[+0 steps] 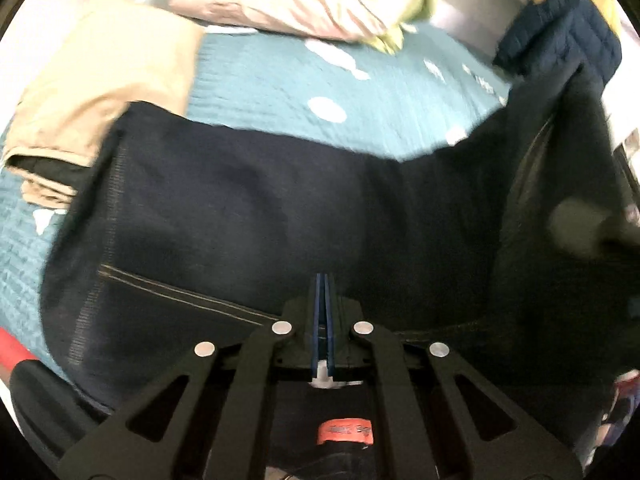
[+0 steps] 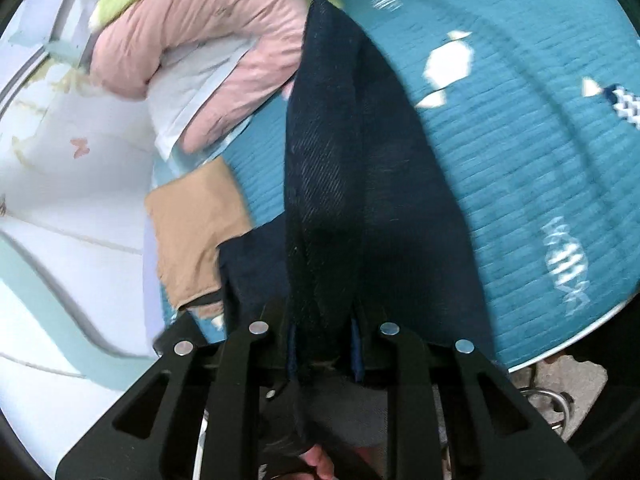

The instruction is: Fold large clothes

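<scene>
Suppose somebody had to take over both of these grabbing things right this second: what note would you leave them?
Left tool: shut, pinching an edge of the dark jeans.
Right tool: shut on a thick bunch of the same jeans.
Jeans: held up between both tools and draped over the teal bedspread. A folded tan garment lies beside them; pink bedding is further back.
Done: jeans gripped at two points.
Left: lay them down flat, fold them and set them aside.

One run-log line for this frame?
left gripper: shut on dark navy denim jeans | right gripper: shut on jeans | surface: teal quilted bedspread
</scene>
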